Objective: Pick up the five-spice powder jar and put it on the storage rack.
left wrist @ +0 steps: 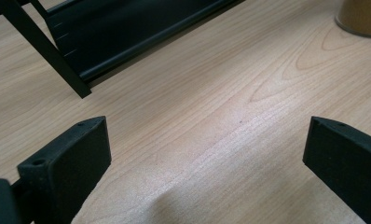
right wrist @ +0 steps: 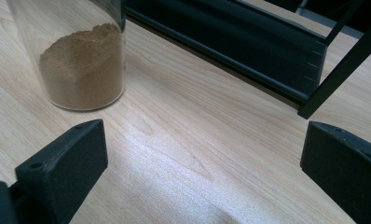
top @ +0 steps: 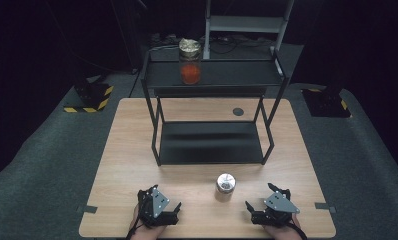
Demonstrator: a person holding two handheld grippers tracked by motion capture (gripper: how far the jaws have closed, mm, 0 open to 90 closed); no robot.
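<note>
the table (top: 127,150) carries a black two-level rack (top: 212,115) toward its far side, with a jar of red powder (top: 190,61) standing on the top shelf. nearer the person, between the two grippers and just in front of the rack, stands the jar (top: 225,186) of brown powder with a metal lid. it is upright, its long axis vertical, lid up, base flat on the wood.

the left gripper (top: 162,210) rests low at the near edge, its jaws spread wide with only bare table between them. the right gripper (top: 259,212) sits the same way on the other side, jaws wide apart and holding nothing; in its own view the jar (right wrist: 83,56) stands just off its left jaw.

likely risk: the jar is tall and narrow, so a jaw that bumps it sideways or grips it high could tip it. lifted too steeply toward the rack, it may knock the shelf edge.
</note>
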